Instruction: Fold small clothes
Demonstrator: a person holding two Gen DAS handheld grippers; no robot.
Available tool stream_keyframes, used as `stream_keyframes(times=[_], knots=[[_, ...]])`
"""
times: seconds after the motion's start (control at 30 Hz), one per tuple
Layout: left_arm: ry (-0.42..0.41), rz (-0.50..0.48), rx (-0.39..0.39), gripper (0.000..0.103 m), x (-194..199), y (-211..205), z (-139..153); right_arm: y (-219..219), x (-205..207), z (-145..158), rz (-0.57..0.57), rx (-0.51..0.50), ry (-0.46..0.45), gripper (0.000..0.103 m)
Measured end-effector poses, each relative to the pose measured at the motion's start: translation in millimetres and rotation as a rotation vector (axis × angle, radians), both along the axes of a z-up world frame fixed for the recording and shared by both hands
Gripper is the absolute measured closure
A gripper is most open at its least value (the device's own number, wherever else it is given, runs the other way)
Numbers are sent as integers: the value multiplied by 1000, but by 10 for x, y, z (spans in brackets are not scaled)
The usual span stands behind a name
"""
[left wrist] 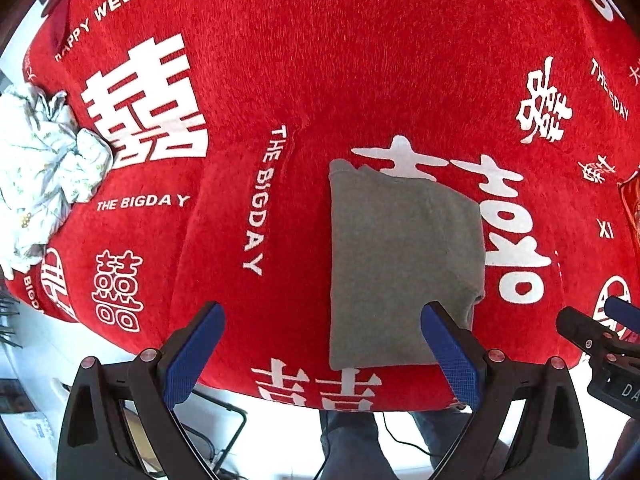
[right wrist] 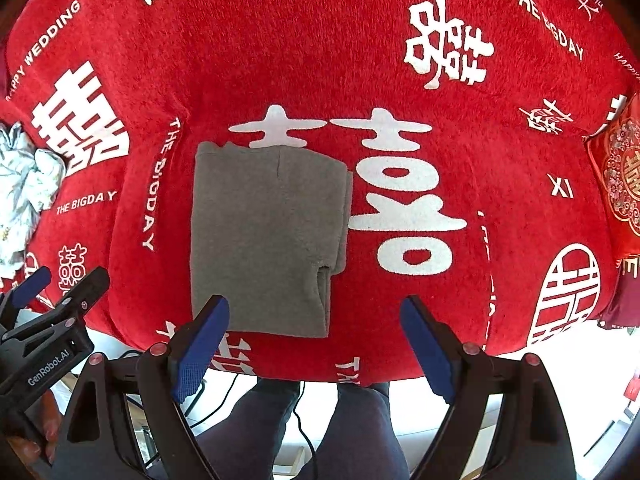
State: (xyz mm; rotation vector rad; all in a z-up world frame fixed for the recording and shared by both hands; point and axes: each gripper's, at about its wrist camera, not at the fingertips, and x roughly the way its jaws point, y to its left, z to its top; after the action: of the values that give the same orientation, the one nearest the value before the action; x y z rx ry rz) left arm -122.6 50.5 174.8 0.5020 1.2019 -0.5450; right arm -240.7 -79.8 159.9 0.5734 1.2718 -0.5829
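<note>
A small grey garment (left wrist: 400, 264) (right wrist: 264, 240) lies folded into a neat rectangle on the red cloth with white lettering (left wrist: 300, 80) (right wrist: 320, 60), near its front edge. My left gripper (left wrist: 322, 316) hovers above the cloth just left of the garment, jaws wide apart with nothing between them; its right blue pad (left wrist: 448, 352) overlaps the garment's near corner in the picture. My right gripper (right wrist: 316, 312) hangs open over the garment's near right corner, also holding nothing. Each gripper shows at the edge of the other's view.
A crumpled white patterned piece of clothing (left wrist: 40, 168) (right wrist: 24, 184) lies at the cloth's left edge. A red embroidered cushion (right wrist: 620, 184) sits at the right. A person's legs (right wrist: 304, 432) and cables (left wrist: 216, 424) are below the front edge.
</note>
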Motion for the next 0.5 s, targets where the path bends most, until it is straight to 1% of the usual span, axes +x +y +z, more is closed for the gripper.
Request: stream_keyframes(times=[0.5], knots=[[-12, 10, -13, 4, 14, 36, 56, 26, 14, 25, -5, -6, -1, 13]])
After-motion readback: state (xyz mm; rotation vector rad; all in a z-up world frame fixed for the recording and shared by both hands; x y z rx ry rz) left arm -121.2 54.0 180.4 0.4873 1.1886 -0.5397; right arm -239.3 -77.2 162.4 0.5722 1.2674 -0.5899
